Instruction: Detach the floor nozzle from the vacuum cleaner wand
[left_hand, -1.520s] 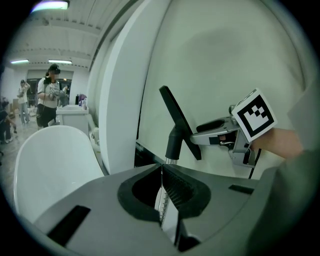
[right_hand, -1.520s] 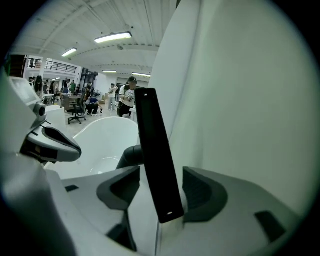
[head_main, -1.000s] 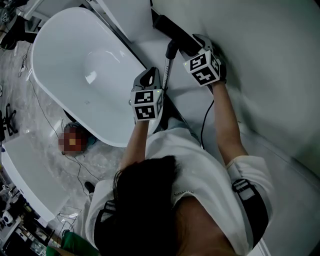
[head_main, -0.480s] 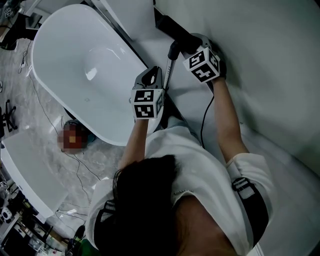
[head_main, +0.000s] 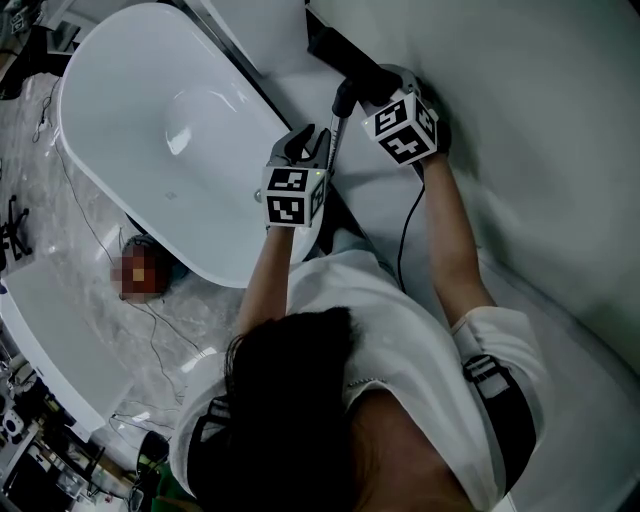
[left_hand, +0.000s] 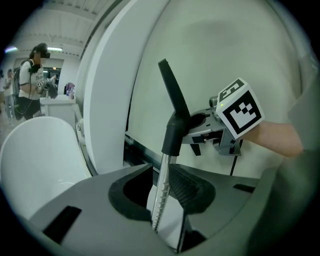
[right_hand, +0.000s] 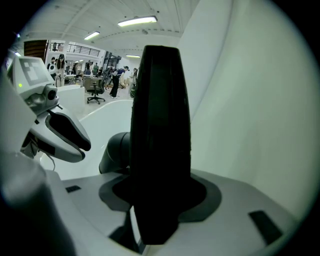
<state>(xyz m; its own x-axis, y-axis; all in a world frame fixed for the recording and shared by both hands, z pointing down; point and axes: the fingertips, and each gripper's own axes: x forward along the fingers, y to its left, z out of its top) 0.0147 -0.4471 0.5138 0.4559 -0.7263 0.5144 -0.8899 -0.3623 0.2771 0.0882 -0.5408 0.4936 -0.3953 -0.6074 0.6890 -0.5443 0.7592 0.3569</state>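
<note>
A black floor nozzle (head_main: 350, 62) joins a metal wand (head_main: 336, 135) beside a white bathtub (head_main: 110, 190).

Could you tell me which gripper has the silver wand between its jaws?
The left gripper: the silver wand runs between its opening jaws, whereas the right gripper, jaws closing, flanks the black nozzle.

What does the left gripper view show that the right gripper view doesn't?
Left gripper view only: the ribbed silver metal wand, standing between the left gripper's opening jaws, and the right gripper's marker cube.
Right gripper view only: the left gripper's own marker cube, seen from the side.
Both: the black plastic floor nozzle, which sits between the right gripper's closing jaws, and the white wall behind it.
</note>
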